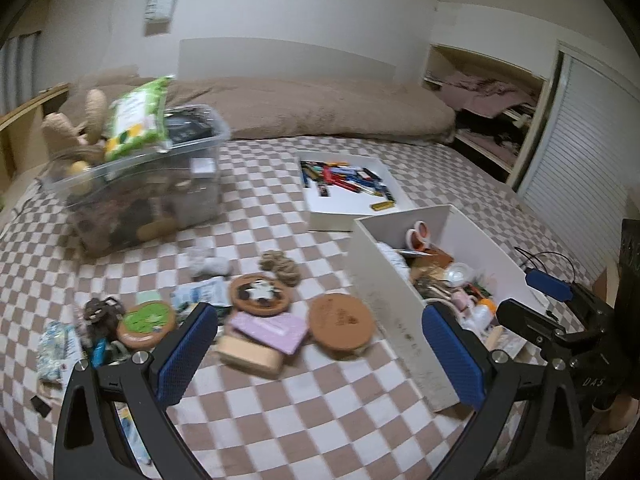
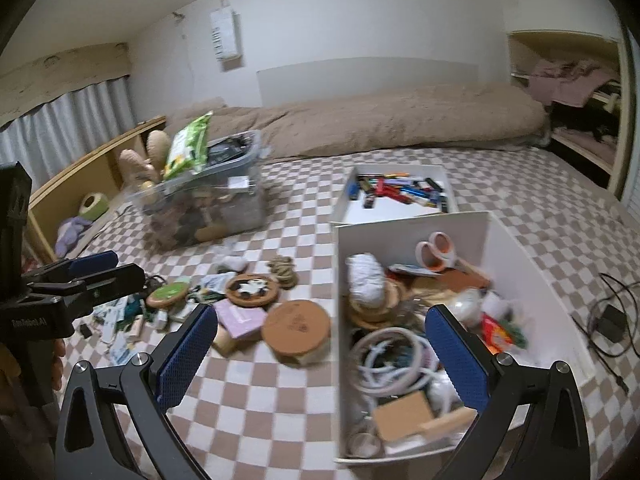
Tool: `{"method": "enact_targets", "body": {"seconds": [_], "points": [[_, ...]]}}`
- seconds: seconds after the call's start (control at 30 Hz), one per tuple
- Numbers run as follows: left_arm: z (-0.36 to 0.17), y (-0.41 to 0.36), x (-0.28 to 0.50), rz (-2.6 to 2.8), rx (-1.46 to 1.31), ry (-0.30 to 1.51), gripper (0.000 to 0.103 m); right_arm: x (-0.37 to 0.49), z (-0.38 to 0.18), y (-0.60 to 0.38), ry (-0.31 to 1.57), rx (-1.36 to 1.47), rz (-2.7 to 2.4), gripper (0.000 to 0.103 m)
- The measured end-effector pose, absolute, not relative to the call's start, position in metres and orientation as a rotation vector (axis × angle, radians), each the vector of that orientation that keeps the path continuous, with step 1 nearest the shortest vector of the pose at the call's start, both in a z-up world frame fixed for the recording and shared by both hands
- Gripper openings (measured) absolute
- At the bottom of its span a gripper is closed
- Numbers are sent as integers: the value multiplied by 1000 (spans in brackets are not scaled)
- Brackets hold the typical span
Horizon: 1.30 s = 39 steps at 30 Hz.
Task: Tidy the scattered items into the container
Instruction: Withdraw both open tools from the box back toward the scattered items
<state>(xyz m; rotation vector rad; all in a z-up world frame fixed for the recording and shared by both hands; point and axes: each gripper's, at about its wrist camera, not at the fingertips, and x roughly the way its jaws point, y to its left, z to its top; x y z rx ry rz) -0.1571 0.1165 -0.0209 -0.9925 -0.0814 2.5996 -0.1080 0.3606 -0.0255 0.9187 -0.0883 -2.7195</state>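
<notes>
Left gripper: my left gripper (image 1: 320, 354) hangs over the checkered bedspread (image 1: 280, 412) with its blue pads spread wide and nothing between them.
Right gripper: my right gripper (image 2: 320, 354) is released too, jaws wide apart and empty, poised above the near end of the white container (image 2: 404, 226).
Each seen from the other: in the left view the right gripper shows at the right edge beside the container; in the right view the left one shows at the left edge, with part of a hand (image 2: 58, 364) on its grip.
Nearest scattered items: a round cork lid (image 1: 341, 320) lies just beside the container's left wall, touching or nearly touching a pink box (image 1: 272, 330) that rests on a tan block (image 1: 250, 354).
Further left: I see a cork coaster with a white flower (image 1: 260, 293), a green-topped coaster (image 1: 146, 320), a coil of twine (image 1: 282, 266) and a blurred heap of small packets.
Container contents: scissors with orange handles (image 2: 438, 254), a white bundle (image 2: 366, 276), white loops of cord (image 2: 390, 364) and a cardboard square (image 2: 402, 416).
Beyond: a shallow white tray of pens (image 1: 348, 184) sits behind the container.
Far left: a clear bin (image 1: 148, 196), packed full, with a green packet (image 1: 138, 118) on top.
</notes>
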Motion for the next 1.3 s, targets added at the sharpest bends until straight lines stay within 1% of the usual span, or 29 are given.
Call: {"method": "enact_targets", "body": {"seconds": [0.4, 0.77, 1.0, 1.3], "points": [[-17, 42, -146, 2695, -992, -126, 103, -111, -24, 302, -90, 903, -2629, 103], [-22, -7, -141, 2765, -992, -137, 103, -113, -25, 267, -115, 867, -2581, 103], [-48, -31, -139, 2803, -1050, -155, 103, -117, -41, 250, -131, 886, -2546, 103], [-105, -47, -141, 2819, -1168, -68, 103, -128, -84, 241, -172, 980, -2500, 103]]}}
